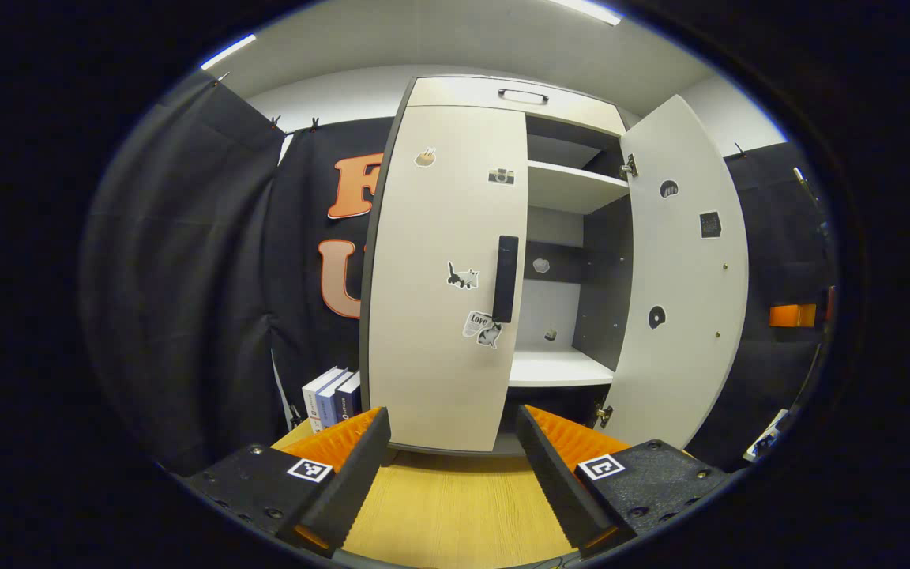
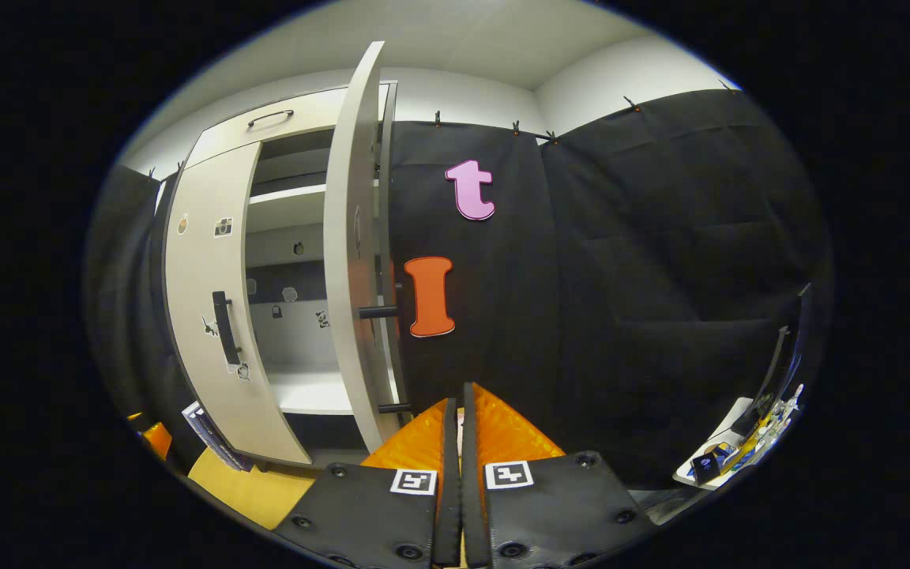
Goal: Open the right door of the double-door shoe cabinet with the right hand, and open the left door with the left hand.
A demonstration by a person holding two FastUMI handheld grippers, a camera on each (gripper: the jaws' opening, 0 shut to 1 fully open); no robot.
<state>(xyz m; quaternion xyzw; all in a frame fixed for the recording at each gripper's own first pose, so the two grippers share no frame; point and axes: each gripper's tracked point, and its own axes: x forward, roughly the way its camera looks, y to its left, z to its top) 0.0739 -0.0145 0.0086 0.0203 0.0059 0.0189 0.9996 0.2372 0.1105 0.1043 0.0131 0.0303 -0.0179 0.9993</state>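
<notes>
The cabinet [image 1: 463,95] is pale, with dark inner walls and white shelves. Its right door [image 1: 680,276] stands swung wide open. Its left door [image 1: 443,276], closed, carries small stickers and a dark upright handle [image 1: 505,278], straight ahead between and beyond the left gripper [image 1: 453,431] fingers, which are spread apart and empty above the wooden bench [image 1: 455,506]. The right gripper [image 2: 460,407] fingers are pressed together, empty, with the open door's edge just left of them.

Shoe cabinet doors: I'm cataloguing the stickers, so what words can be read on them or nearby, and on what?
"Love": on a sticker at the foot of the handle on the shut left door.
Cat sticker and camera sticker on that door: pictures, no words.
Dark stickers on the open right door: too small to read.
Spines of the books left of the cabinet: too small to read.
</notes>
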